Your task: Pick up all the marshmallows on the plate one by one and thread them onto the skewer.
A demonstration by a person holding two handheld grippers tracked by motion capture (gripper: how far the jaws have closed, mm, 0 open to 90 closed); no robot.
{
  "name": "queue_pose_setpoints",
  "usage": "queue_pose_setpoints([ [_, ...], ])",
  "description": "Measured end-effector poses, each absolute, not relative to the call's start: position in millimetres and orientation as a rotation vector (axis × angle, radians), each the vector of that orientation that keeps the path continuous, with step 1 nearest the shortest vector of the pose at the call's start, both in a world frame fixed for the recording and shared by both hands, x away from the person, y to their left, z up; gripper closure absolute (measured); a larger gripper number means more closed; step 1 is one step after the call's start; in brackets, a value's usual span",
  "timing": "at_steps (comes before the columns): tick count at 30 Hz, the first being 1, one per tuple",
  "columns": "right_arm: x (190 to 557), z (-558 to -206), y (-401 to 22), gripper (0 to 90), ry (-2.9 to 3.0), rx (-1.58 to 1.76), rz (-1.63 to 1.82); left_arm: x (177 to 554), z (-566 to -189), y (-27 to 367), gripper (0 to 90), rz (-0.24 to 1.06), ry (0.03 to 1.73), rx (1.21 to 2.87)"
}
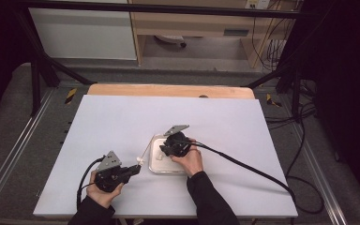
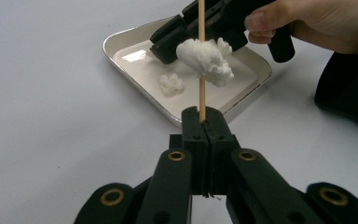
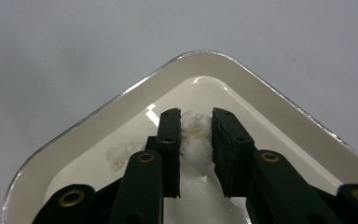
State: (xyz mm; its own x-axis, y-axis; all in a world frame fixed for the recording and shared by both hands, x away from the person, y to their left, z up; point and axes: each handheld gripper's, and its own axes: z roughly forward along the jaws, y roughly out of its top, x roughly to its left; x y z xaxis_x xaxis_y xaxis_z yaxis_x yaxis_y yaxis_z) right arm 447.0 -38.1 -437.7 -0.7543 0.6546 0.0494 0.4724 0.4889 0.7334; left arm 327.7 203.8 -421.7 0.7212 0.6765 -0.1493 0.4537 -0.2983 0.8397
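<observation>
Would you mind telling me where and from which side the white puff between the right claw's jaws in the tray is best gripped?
Grip the white puff across its middle, coming from above with a jaw on either side, as the right claw already brackets it. It is a soft, rounded lump lying on the flat floor of the shallow tray, so the low rim probably blocks a level approach. Squeeze gently; it looks easily crushed.

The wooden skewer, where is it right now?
The wooden skewer stands clamped in the left gripper, a white fluffy lump speared on it, in front of the tray; in the high view it lies just left of the tray.
</observation>
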Motion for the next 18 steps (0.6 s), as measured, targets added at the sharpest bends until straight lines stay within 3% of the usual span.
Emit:
queue_pose_setpoints([
  [18,420.9,-384.7,-80.8,74.4,2.485,0.929,1.389,323.8,-420.9,194.0,88.6,0.270,0.828,1.967],
])
